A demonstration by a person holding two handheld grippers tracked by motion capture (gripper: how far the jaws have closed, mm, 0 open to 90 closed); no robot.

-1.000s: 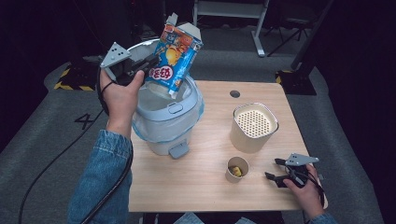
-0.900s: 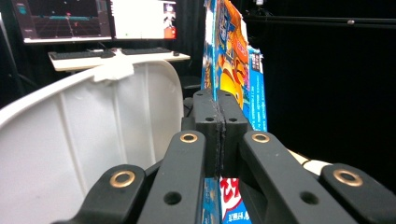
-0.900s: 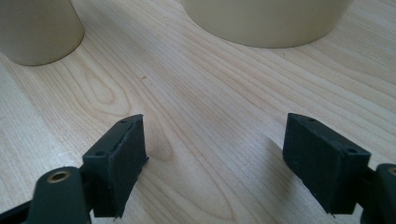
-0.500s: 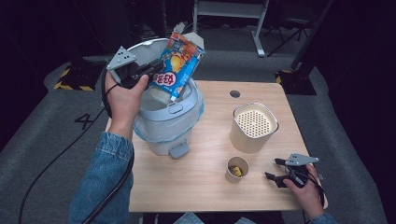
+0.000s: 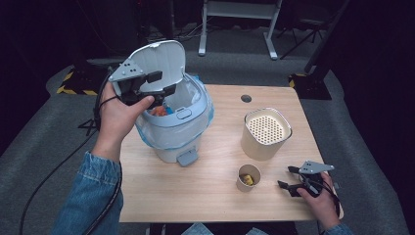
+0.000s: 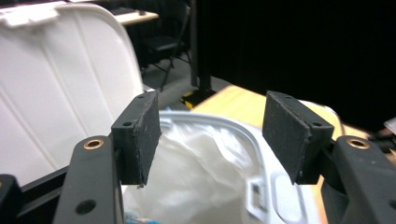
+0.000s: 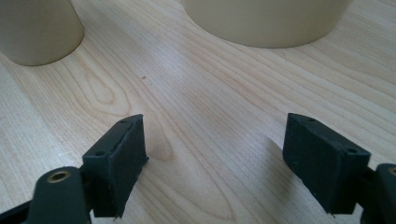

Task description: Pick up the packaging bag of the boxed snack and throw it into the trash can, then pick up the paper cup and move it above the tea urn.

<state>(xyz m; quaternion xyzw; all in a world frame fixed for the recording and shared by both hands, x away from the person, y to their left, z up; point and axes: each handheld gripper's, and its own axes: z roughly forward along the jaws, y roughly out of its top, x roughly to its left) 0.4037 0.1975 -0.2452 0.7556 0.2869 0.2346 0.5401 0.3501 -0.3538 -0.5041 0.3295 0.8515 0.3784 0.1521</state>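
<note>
A pale blue pedal bin (image 5: pixel 171 132) stands on the left of the wooden table (image 5: pixel 205 196) with its lid (image 5: pixel 164 58) raised. A colourful snack packet (image 5: pixel 159 111) lies inside it on the white liner bag (image 6: pixel 196 172). My left gripper (image 5: pixel 164 83) hovers over the bin's left rim. Its jaws have just been opening and now stand open, with nothing between them in the left gripper view (image 6: pixel 212 135). My right gripper (image 5: pixel 286 177) rests near the table's front right corner, open over bare wood (image 7: pixel 215 158).
A beige container with a perforated top (image 5: pixel 266 132) stands right of the bin, and a small paper cup (image 5: pixel 248 177) with something yellow inside sits in front of it, just left of my right gripper. A cable hole (image 5: pixel 246 98) lies toward the table's back edge.
The left gripper has let go of the snack packet, which has dropped into the bin. The hand has shifted slightly over the rim. The right gripper has stayed still.
</note>
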